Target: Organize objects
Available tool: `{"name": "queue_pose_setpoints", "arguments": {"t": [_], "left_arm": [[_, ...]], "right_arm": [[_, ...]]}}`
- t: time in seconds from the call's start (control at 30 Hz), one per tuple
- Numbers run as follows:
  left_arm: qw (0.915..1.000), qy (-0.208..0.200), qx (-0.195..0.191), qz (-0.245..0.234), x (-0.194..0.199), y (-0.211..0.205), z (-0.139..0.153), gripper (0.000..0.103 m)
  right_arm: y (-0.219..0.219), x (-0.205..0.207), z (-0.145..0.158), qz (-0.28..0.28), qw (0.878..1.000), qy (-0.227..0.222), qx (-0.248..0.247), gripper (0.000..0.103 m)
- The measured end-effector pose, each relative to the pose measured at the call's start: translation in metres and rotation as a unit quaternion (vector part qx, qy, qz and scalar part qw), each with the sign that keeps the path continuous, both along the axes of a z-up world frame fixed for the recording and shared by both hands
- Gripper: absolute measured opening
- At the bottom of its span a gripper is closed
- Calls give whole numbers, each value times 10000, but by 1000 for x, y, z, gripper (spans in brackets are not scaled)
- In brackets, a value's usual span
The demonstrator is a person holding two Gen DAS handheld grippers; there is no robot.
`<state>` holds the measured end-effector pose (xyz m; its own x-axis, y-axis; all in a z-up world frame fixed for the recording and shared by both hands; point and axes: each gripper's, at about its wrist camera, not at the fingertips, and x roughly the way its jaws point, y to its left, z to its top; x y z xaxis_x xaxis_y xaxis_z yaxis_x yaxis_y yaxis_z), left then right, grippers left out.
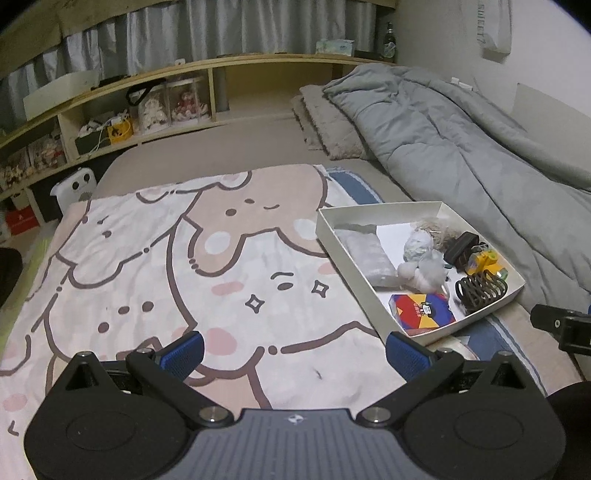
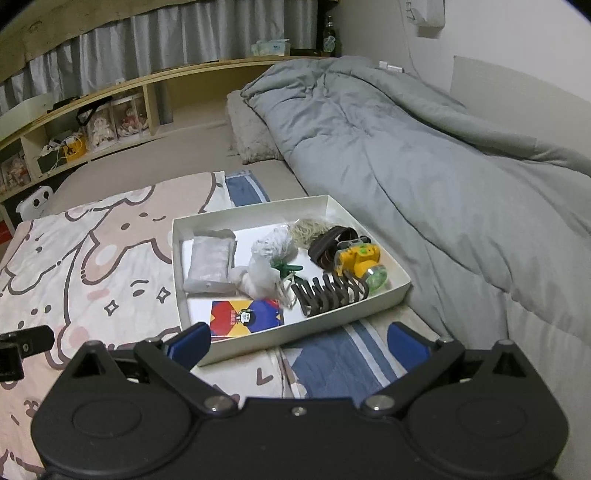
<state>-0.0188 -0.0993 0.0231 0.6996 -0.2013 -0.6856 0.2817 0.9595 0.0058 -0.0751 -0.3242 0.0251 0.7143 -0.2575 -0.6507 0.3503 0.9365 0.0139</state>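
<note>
A matt white cardboard box (image 2: 384,295) sits on a soft printed cloth blanket (image 1: 147,266) beside a quilted grey duvet (image 2: 424,155).

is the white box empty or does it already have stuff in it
Not empty: the white box already holds a brown hair claw, yellow headlamp and colourful card pack.

Bedroom, dim indoor light. Bed (image 1: 258,140) w/ beige sheet, fills most of both views. Cartoon-print blanket (image 1: 166,266) spread over near half; blue-striped cloth (image 2: 332,354) at its edge. Grey duvet (image 2: 406,166) bunched along right side, against white wall (image 2: 517,44). Fuzzy grey pillow (image 1: 325,118) at far end. Long wooden shelf unit (image 1: 147,96) beside bed w/ open cubbies holding boxed dolls & misc. Grey curtains (image 1: 221,33) above shelf. Tissue pack (image 1: 334,46) & bottle (image 1: 388,42) on shelf top.
</note>
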Motion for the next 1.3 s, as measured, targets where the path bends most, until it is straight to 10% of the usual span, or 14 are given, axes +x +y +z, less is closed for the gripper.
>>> {"name": "queue_pose_setpoints", "arguments": {"t": [1.3], "left_arm": [[9993, 277, -189, 149, 3, 14, -2, 103]], "right_arm": [[9, -1, 1, 101, 9997, 72, -206, 103]]}}
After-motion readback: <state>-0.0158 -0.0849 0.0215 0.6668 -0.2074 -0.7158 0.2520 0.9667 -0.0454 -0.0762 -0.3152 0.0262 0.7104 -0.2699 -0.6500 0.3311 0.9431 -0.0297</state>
